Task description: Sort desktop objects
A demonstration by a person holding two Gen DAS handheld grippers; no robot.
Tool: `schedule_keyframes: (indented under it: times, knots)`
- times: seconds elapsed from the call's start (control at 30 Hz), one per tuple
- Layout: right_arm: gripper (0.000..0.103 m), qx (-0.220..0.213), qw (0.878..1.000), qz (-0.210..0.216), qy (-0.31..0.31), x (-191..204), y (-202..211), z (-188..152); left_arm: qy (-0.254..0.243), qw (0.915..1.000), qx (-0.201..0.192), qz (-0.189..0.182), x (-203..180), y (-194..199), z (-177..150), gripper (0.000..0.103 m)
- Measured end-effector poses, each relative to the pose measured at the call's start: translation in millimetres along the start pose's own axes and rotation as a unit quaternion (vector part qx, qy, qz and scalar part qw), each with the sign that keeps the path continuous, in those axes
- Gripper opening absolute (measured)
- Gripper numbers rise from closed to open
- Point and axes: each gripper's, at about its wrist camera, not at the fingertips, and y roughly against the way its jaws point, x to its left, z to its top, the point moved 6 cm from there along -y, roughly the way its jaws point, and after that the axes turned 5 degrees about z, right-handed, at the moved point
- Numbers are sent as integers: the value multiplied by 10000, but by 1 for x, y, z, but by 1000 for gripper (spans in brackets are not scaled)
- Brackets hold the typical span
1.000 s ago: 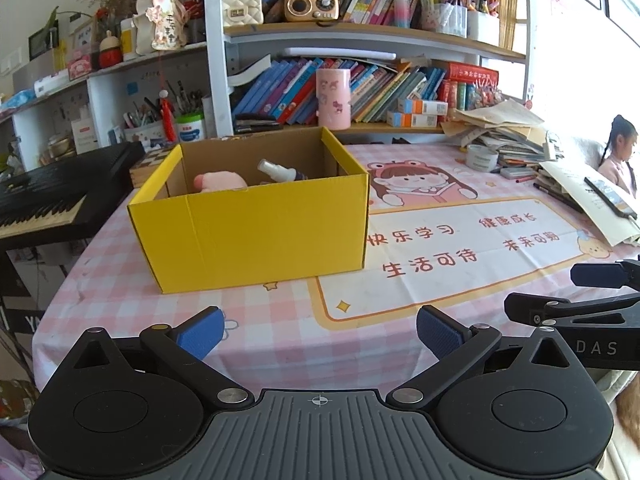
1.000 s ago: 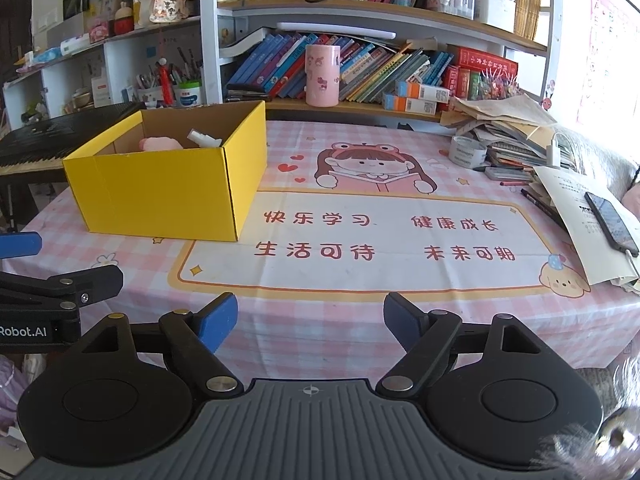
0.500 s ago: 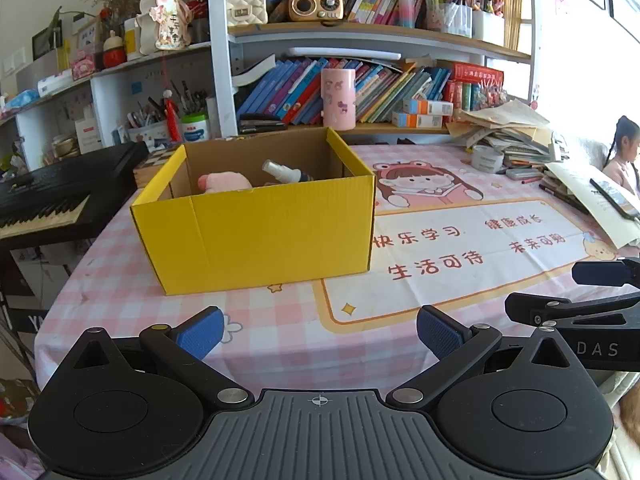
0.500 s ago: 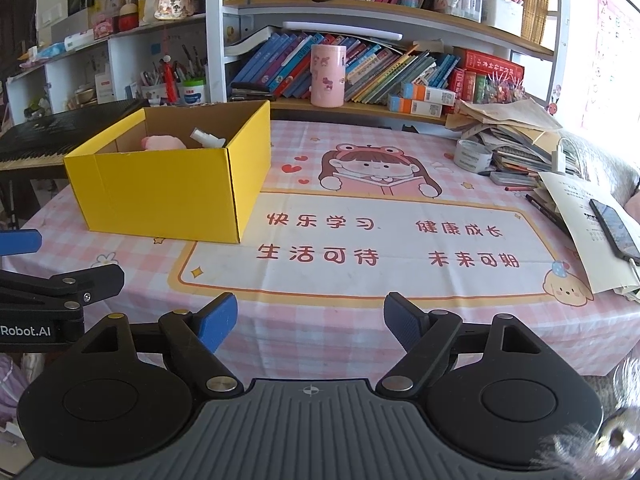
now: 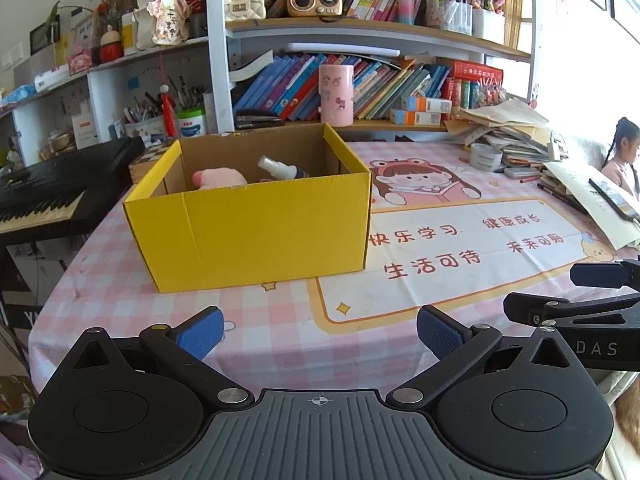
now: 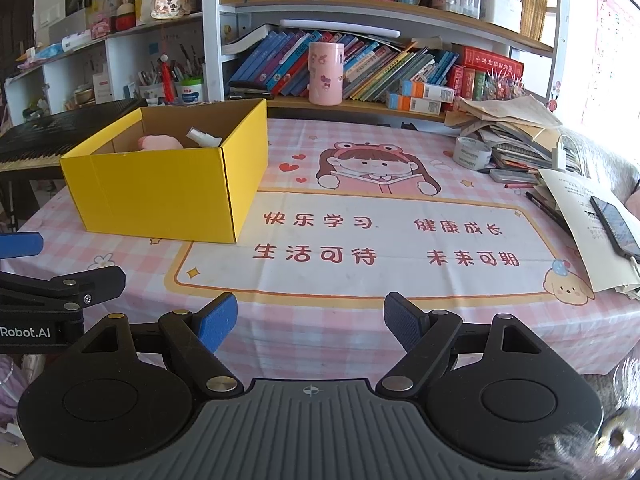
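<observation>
The yellow cardboard box (image 5: 256, 236) stands open-topped on the worktop (image 5: 280, 320), on its pink checked cloth. Inside the box lie a pink plush toy (image 5: 219, 179) and, just beside it toward the box's right wall, a small spray bottle (image 5: 282, 169) tipped on its side; both sit against the back of the box. In the right wrist view the same box (image 6: 168, 192) shows the toy (image 6: 160, 141) and the bottle (image 6: 204, 137) over its rim.

To the right of the box the cloth carries a printed cartoon girl (image 6: 374, 168) and red lettering, bare of loose things. Farther right of the box, well apart from it, a roll of tape (image 6: 472, 152) sits by a pile of papers and books (image 6: 516, 136), with a phone (image 6: 614, 226) on a sheet at the worktop's edge. Behind the box a pink cylindrical tin (image 5: 336, 95) stands on the bookshelf (image 5: 360, 28); left of the box is a black keyboard (image 5: 44, 192).

The left gripper (image 5: 319, 334) hovers in front of the box, near the worktop's front edge, its blue-padded fingers (image 5: 200, 332) spread wide with nothing between them. The right gripper (image 6: 311, 320) hovers to the right of the box, its fingers (image 6: 402, 322) likewise set wide apart and empty.
</observation>
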Motion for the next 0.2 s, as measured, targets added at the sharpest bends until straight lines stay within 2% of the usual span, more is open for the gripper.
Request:
schedule_keyframes:
  times: [0.2]
  knots:
    - [79,43,10000,25,-28,-4,-5,-2,-13,10000,54,7,-1,-2,-1,103]
